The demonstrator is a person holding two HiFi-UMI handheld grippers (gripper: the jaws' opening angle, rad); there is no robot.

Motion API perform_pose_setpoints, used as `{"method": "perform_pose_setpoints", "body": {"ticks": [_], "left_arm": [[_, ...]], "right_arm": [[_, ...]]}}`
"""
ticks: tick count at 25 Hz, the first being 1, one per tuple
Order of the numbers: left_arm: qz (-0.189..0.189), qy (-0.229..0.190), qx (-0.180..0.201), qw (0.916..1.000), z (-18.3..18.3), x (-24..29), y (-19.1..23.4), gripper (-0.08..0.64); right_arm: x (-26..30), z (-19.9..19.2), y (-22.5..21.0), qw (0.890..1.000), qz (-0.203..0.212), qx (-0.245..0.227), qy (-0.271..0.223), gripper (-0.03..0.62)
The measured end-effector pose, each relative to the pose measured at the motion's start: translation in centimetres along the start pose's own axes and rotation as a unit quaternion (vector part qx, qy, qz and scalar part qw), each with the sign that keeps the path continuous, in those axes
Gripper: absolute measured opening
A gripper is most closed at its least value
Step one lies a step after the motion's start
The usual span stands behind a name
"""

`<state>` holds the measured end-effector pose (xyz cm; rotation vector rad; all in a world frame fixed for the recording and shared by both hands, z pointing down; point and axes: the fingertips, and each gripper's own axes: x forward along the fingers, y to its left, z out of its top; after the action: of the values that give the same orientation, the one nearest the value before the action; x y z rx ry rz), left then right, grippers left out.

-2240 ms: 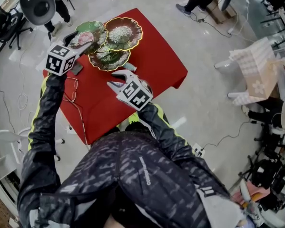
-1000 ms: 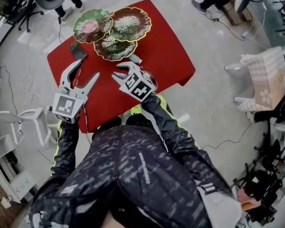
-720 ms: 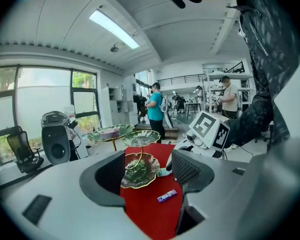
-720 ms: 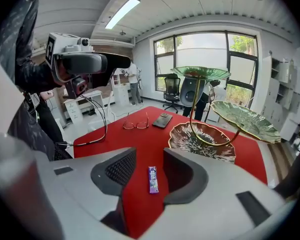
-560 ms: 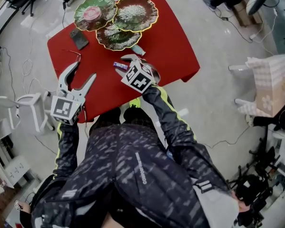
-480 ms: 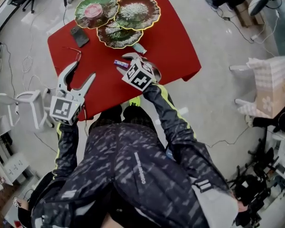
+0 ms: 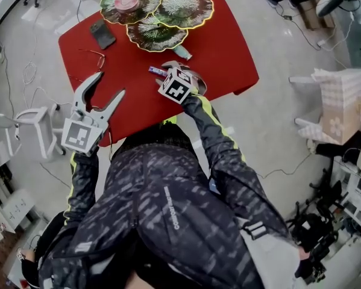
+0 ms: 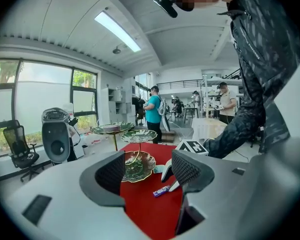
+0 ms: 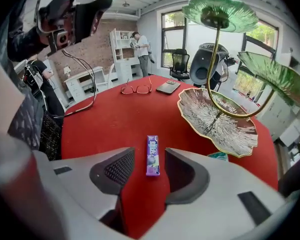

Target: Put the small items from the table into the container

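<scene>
R gripper (image 7: pixel 167 73) lower, ribbed jaws opening astride flat purple candy stick (image 9: pixel 153 161); L gripper (image 7: pixel 111 84) wide

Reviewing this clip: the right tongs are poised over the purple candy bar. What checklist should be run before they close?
1. The purple candy bar centred between the right tongs: ok, it lies lengthwise in the gap.
2. Jaw width: ok, the jaws are opening, not touching it.
3. Height above the red cloth: cannot tell.
4. The teal packet clear of the grasp: ok, off to the side by the lowest leaf dish.
5. That dish free to receive: ok, bare.
6. The left tongs clear: ok, open, empty, held aside.
</scene>
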<state>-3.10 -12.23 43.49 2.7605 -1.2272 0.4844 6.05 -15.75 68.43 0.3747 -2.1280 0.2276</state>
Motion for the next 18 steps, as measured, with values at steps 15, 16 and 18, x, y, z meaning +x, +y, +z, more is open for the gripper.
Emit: {"method": "perform_pose_setpoints", "body": {"ticks": [15, 16, 18], "left_arm": [[-0.053, -0.037, -0.006, 0.9979, -0.4, -2.2, 0.8, 0.290], [-0.054, -0.038, -0.007, 0.9978, -0.6, -2.4, 1.0, 0.290], [-0.056, -0.039, -0.010, 0.9976, -0.9, -2.7, 1.2, 0.290]], "right_arm": [[2.6, -3.2, 0.5, 0.996, -0.014, 0.053, 0.067, 0.173], [2.8, -3.4, 0.8, 0.996, -0.008, 0.061, 0.069, 0.173], [2.9, -3.3, 1.2, 0.995, 0.002, 0.077, 0.067, 0.155]]}}
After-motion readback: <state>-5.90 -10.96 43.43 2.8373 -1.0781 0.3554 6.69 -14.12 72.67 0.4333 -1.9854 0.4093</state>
